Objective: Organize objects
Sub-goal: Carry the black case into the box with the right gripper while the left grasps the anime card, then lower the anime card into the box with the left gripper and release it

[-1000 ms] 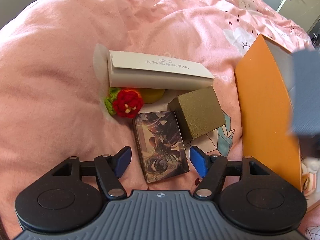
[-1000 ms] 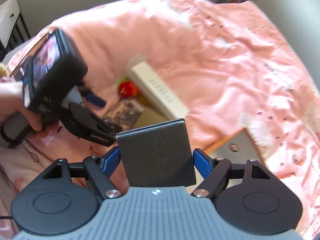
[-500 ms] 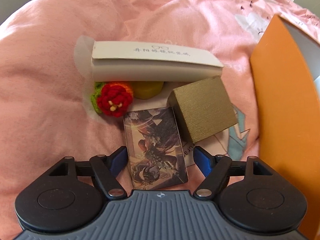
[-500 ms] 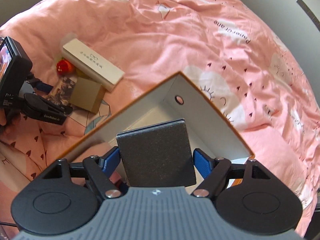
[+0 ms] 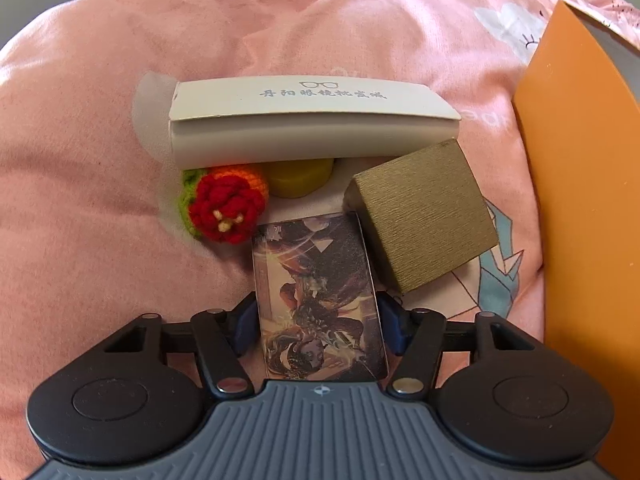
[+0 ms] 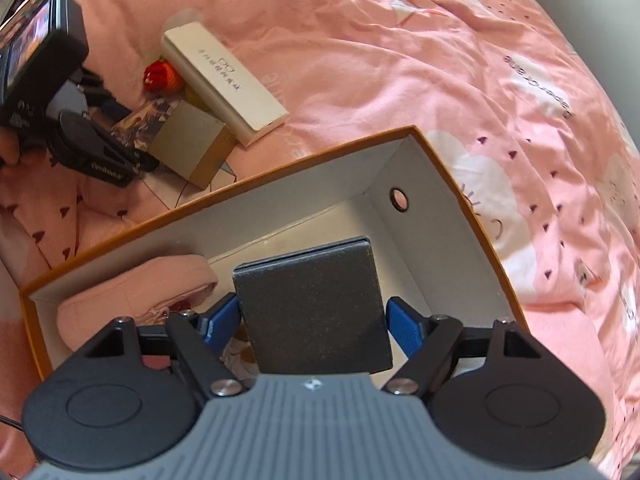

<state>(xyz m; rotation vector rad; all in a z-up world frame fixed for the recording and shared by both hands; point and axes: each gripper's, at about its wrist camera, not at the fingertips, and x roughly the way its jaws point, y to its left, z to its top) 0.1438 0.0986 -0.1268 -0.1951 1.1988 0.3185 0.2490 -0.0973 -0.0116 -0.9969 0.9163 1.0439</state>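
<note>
My left gripper [image 5: 318, 330] is shut on a picture card box [image 5: 318, 292] that lies on the pink bedding, its blue fingers against both long sides. Beside it lie a gold box [image 5: 420, 216], a red crocheted flower [image 5: 224, 206], a yellow disc [image 5: 300, 176] and a long white glasses box [image 5: 312, 120]. My right gripper [image 6: 314, 320] is shut on a dark grey flat box [image 6: 312, 304] and holds it over the inside of the orange cardboard box [image 6: 460, 184]. The left gripper [image 6: 96, 152] also shows in the right wrist view.
A pink folded cloth [image 6: 132, 300] lies in the left end of the orange box. The orange box's outer wall [image 5: 580, 200] stands close at the right of the left gripper. Pink bedding [image 6: 400, 40] surrounds everything.
My left gripper moved forward and closed on the card box. My right gripper swung with the dark grey box from above the items to over the orange box and lowered into it.
</note>
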